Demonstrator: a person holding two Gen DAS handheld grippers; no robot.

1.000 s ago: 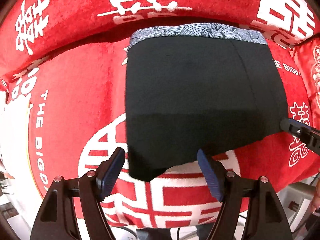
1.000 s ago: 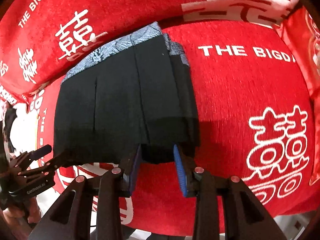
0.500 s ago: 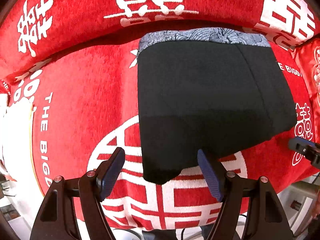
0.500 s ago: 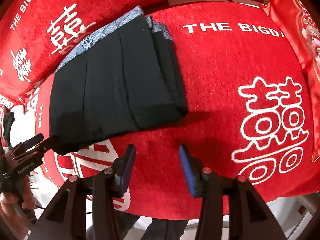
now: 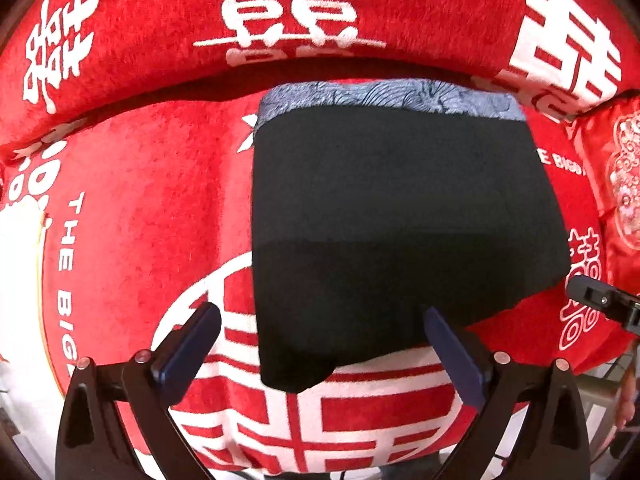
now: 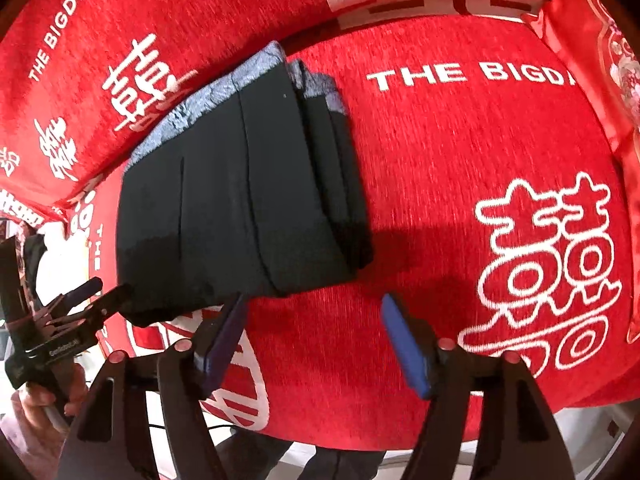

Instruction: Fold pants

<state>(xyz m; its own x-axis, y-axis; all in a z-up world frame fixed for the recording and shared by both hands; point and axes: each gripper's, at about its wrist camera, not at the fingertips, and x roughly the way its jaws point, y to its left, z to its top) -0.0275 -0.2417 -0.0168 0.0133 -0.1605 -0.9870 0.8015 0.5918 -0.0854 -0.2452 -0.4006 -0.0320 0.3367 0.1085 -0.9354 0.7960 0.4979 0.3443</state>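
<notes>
Both grippers are seen poised above the folded pants with nothing gripped. On the left gripper [image 5: 320, 344] the jaws are opening and stand wide, and the near corner of the black pants [image 5: 392, 232] is framed between the blue pads without being touched by either. On the right gripper [image 6: 314, 338] the jaws are likewise opening; only red cover is seen between its pads, and the pants [image 6: 240, 200] lie just beyond and to the left of its left pad. The garment is laid flat as a folded stack on the red cushion cover [image 6: 460, 152] (white lettering and characters are printed on it), with the patterned blue-grey waistband [image 5: 392, 98] at the far edge. Whether the left pad of the right gripper brushes the hem cannot be told, since that edge is blurred.
</notes>
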